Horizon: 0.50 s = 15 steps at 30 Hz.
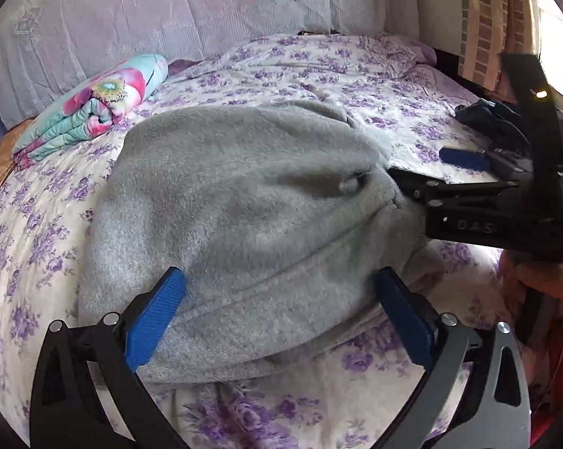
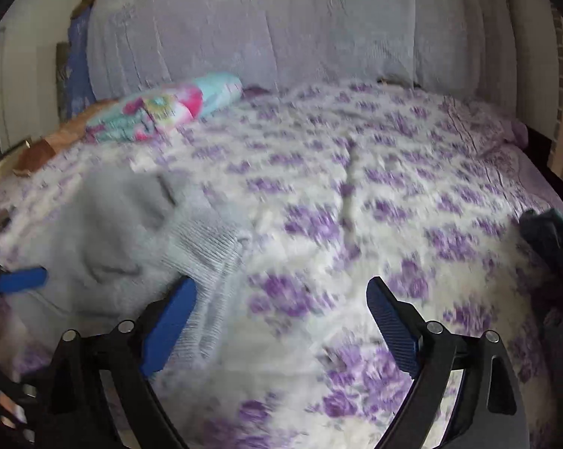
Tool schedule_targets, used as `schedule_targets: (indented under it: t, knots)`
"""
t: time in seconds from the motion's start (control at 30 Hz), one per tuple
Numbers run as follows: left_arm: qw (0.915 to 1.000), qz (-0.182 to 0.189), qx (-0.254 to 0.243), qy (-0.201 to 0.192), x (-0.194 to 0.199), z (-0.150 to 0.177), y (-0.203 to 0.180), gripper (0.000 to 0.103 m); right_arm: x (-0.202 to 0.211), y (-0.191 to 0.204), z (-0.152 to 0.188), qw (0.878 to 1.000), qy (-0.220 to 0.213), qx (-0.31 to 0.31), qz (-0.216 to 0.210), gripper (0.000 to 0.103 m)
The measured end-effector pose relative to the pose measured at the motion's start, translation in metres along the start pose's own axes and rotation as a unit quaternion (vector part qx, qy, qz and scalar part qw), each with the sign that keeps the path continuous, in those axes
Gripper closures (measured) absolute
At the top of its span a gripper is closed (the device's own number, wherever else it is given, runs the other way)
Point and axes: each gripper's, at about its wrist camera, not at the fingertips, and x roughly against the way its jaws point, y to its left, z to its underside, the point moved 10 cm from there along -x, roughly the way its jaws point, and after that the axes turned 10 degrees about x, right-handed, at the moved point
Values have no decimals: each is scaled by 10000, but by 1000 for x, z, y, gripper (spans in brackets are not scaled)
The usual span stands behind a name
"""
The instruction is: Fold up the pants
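pants: 1 grey pair (image 1: 244, 202), folded on bed (image 1: 356, 75)
grippers: 2, left gripper (image 1: 281, 307) & right gripper (image 2: 281, 321), fingers spread, nothing gripped
left view only: dark clothes (image 1: 483, 116) seen clearly

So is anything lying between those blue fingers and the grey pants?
Nothing visible. The left gripper stands open right over the pants, the cloth between its fingers. The right gripper is open beside them, over bare bedsheet.

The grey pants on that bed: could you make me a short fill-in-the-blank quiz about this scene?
1. The folded pants are ___ in colour.
2. The bedsheet is printed with ___ flowers.
3. The fingers of the left gripper have ___ pads.
4. The left gripper stands ___, gripping nothing.

Missing words: grey; purple; blue; open
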Motion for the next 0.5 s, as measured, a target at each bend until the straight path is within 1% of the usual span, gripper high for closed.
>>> schedule_targets:
  t: [0.03,0.07,0.1,0.13,0.17,0.2,0.23,0.27,0.3,0.33,0.37,0.4,0.43,0.47,0.5]
  knots:
    - [9996,-210,-189,-41,-1,4,-1,4,0,-16,2,9988,151,-64,452,9]
    - [9993,-303,-220,-46,-1,5,-1,4,-5,-25,4,9950,311,180,927,9]
    - [9995,-268,-168,-38,0,5,0,4,-11,-23,8,9954,477,248,788,9]
    - [9997,-213,-137,3,1,2,1,4,-11,-18,6,9977,416,236,478,14]
    - [9999,-122,-64,4,5,0,3,4,-1,-15,-2,9991,153,223,337,15]
    - [10000,17,44,-33,13,-3,5,4,12,-15,-11,9990,-178,215,354,15]
    - [9997,165,159,-129,22,-7,8,4,30,-14,-26,9977,-570,218,306,15]
    - [9989,266,262,-285,33,-14,13,4,47,-9,-39,9955,-911,221,119,15]
    - [9980,237,347,-464,43,-20,19,4,62,-2,-54,9925,-1190,200,-204,15]
    - [9970,145,429,-630,50,-28,26,4,72,8,-69,9889,-1350,193,-586,15]
    - [9957,76,520,-757,55,-35,34,4,77,21,-84,9852,-1394,229,-973,15]
    - [9949,68,617,-792,56,-41,40,4,78,37,-95,9804,-1353,303,-1399,23]
    - [9947,78,729,-726,52,-44,46,4,74,54,-105,9753,-1232,357,-1801,40]
    - [9944,119,867,-594,44,-44,50,4,66,70,-111,9707,-1052,379,-2125,64]
    - [9941,200,981,-427,36,-39,51,4,56,86,-116,9669,-857,381,-2374,77]
